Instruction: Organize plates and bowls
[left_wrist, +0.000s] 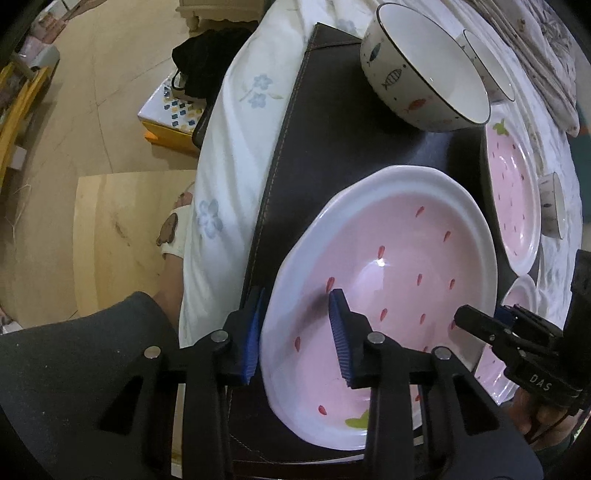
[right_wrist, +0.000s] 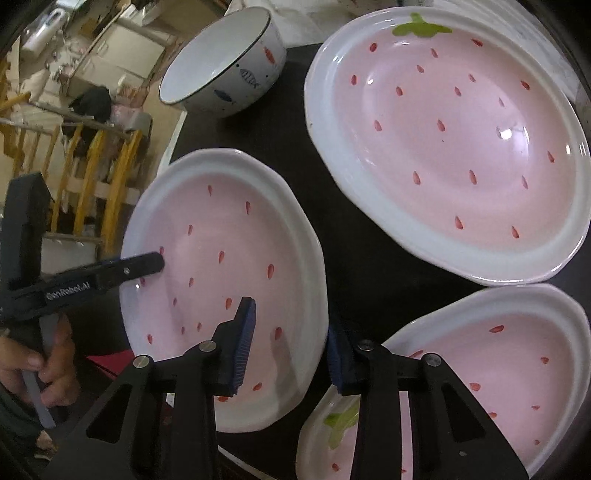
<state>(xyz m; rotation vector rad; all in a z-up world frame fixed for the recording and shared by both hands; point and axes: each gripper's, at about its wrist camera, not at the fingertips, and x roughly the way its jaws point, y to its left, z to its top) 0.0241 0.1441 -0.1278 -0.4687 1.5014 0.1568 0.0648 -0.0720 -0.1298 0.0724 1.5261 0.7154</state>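
Strawberry plate (left_wrist: 388, 266), pink, is straddled at opposite rims by left gripper (left_wrist: 295, 332) and right gripper (right_wrist: 291, 347), jaws wide, nothing clamped; it is sited near the dark mat's (left_wrist: 314, 147) front edge. Rims should be pinched squarely and lifted level.

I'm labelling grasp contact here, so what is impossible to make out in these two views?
- Right claw: whether its pads pinch the middle strawberry plate; the rim hides the far pad.
- Third plate: cut off by the right wrist frame edge.
- Small bowl: pattern too small, left wrist view.
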